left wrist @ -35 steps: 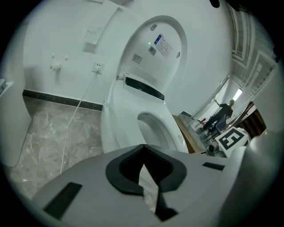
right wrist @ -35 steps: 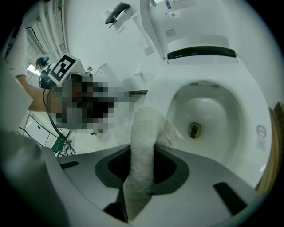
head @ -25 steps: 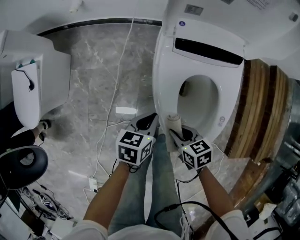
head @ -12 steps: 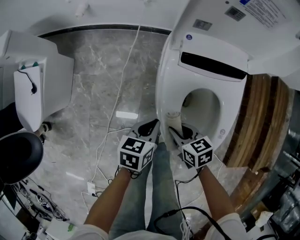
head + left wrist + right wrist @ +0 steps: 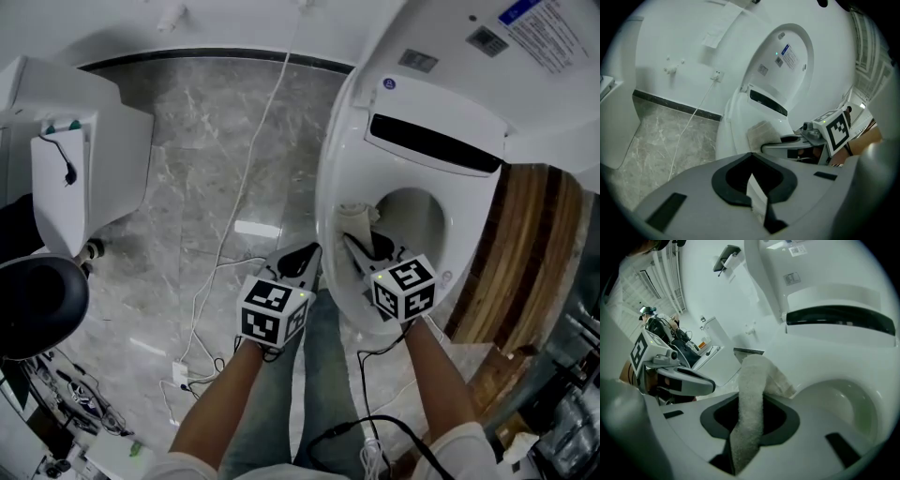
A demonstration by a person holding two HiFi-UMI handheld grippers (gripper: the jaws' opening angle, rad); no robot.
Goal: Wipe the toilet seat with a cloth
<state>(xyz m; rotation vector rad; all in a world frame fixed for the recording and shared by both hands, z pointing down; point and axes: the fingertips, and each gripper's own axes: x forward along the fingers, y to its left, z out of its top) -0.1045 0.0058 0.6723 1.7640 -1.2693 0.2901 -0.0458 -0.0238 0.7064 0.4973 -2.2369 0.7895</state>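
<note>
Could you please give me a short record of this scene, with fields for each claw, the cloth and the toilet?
Right claw: shut on the cloth
Cloth: free end resting on the toilet seat, on the side nearer the left claw
Left claw: shut, holding nothing, beside the toilet and off the seat
Lid: raised
Floor: grey marble
</note>
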